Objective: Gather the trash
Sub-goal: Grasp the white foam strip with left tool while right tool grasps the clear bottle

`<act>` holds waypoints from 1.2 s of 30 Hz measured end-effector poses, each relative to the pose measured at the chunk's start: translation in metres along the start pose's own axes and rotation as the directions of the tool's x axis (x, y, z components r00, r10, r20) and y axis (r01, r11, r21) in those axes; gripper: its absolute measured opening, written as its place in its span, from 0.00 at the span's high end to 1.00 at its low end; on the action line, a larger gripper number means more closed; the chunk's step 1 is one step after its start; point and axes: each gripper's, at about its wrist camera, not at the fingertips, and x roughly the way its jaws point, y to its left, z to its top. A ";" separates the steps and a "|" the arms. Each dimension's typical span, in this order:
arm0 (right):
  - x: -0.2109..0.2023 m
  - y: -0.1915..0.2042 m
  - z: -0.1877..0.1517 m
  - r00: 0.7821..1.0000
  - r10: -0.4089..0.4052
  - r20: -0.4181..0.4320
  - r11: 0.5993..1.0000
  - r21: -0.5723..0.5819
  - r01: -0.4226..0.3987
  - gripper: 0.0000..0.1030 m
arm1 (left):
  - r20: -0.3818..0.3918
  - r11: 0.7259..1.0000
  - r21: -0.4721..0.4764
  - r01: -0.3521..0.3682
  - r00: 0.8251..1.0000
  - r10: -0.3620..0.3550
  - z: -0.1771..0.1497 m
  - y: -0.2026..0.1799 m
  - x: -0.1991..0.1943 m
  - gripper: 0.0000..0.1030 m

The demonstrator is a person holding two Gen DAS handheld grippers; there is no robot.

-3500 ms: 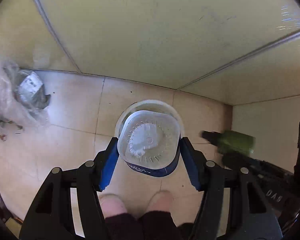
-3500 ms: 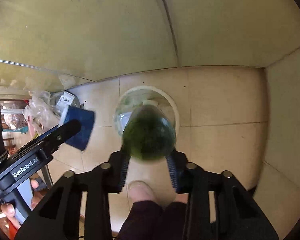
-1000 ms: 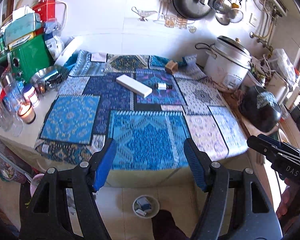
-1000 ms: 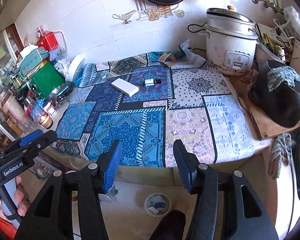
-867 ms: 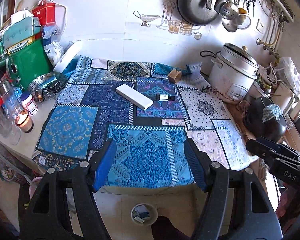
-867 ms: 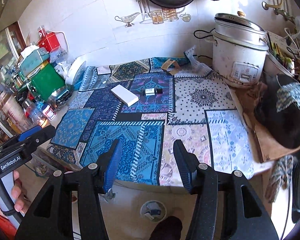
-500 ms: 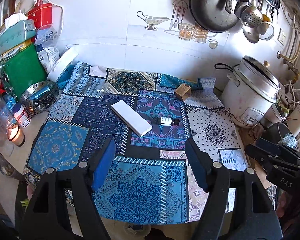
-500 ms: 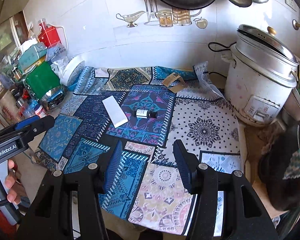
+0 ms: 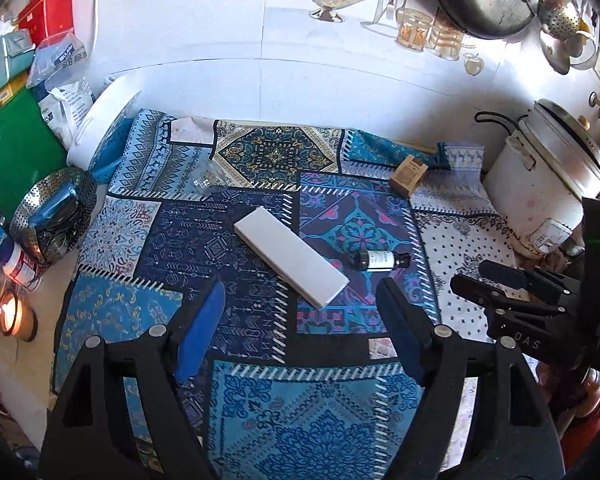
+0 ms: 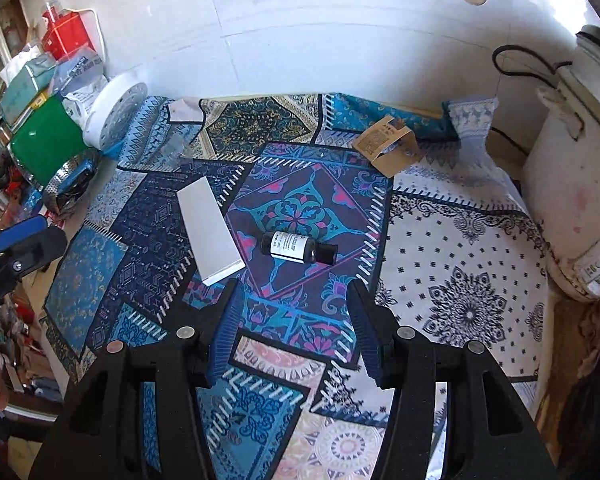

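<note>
A long white flat box (image 9: 290,256) lies on the patterned cloth (image 9: 148,240), ahead of my open, empty left gripper (image 9: 300,332). A small dark bottle with a white label (image 9: 378,260) lies on its side just right of the box. A small brown cardboard box (image 9: 410,175) sits near the back. In the right wrist view, my open, empty right gripper (image 10: 294,328) is above the cloth, with the bottle (image 10: 296,250) just ahead of it, the white box (image 10: 208,228) to its left and the torn brown box (image 10: 388,146) further back.
A white rice cooker (image 9: 548,188) stands at the right. A green box (image 9: 12,152), a steel strainer (image 9: 54,212), bags, jars and a lit candle (image 9: 10,314) crowd the left edge. A clear crumpled plastic piece (image 9: 206,178) lies at the back. Pans hang on the tiled wall.
Both grippers, earlier holding a cup and a green bottle over a floor bin, are now empty and have risen and moved forward over the counter, closing on the white box and bottle.
</note>
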 end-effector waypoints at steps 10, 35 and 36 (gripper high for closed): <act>0.103 0.006 0.045 0.983 0.093 -0.156 0.996 0.018 -0.091 0.52 | -0.149 0.996 -0.092 0.014 0.988 -0.028 0.020 0.052 0.073 0.25; 0.099 -0.009 -0.009 0.965 0.042 -0.257 0.999 -0.022 -0.049 0.71 | -0.298 0.998 -0.065 0.028 0.953 -0.046 0.019 0.002 0.149 0.25; 0.097 -0.012 -0.009 0.966 0.044 -0.255 0.999 -0.002 -0.046 0.74 | -0.307 0.996 -0.083 0.019 0.951 -0.044 0.020 0.000 0.155 0.25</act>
